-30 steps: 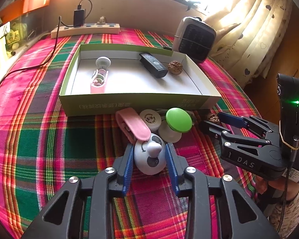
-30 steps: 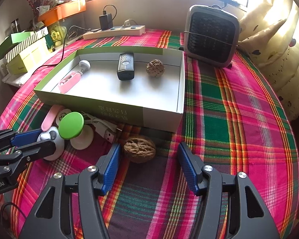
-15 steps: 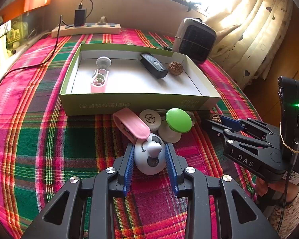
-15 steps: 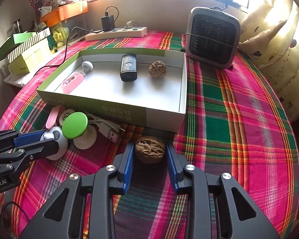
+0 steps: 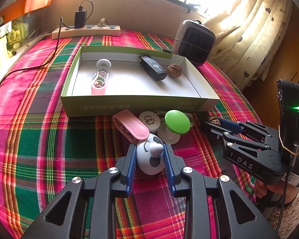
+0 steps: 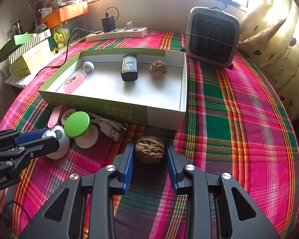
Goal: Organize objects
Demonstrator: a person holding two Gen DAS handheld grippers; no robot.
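- The left gripper (image 5: 149, 157), low in the centre of its own frame, is closing its jaws on the white toy (image 5: 150, 159); the blue pads are now pressing both sides of it, a narrow grip, with the toy sitting on the tablecloth (image 5: 29, 139).
- The right gripper (image 6: 149, 155), low centre in its frame, is clamping a walnut (image 6: 150, 152) between its pads after closing in; the nut is resting on the cloth just in front of the box (image 6: 163, 117).
- The box is lying across the middle of both frames, already holding a pink case (image 6: 73, 82), a black remote (image 6: 129, 67) and a second walnut (image 6: 158, 69).
- Crowding the toy, in the centre of the left frame, are a pink flap (image 5: 130, 126), a green cap (image 5: 177, 121) on a white base and a white disc (image 5: 149, 119).
- Watch the risk here: the toy is round and smooth, so it is looking likely to squirt out forward if the pads are sitting behind its widest part.
- The pink flap is overlapping the toy's top edge, so a lift may be dragging it and the cap along.
- The walnut is hard and rounded too; any tilt while it is clearing the box wall could be rolling it free.
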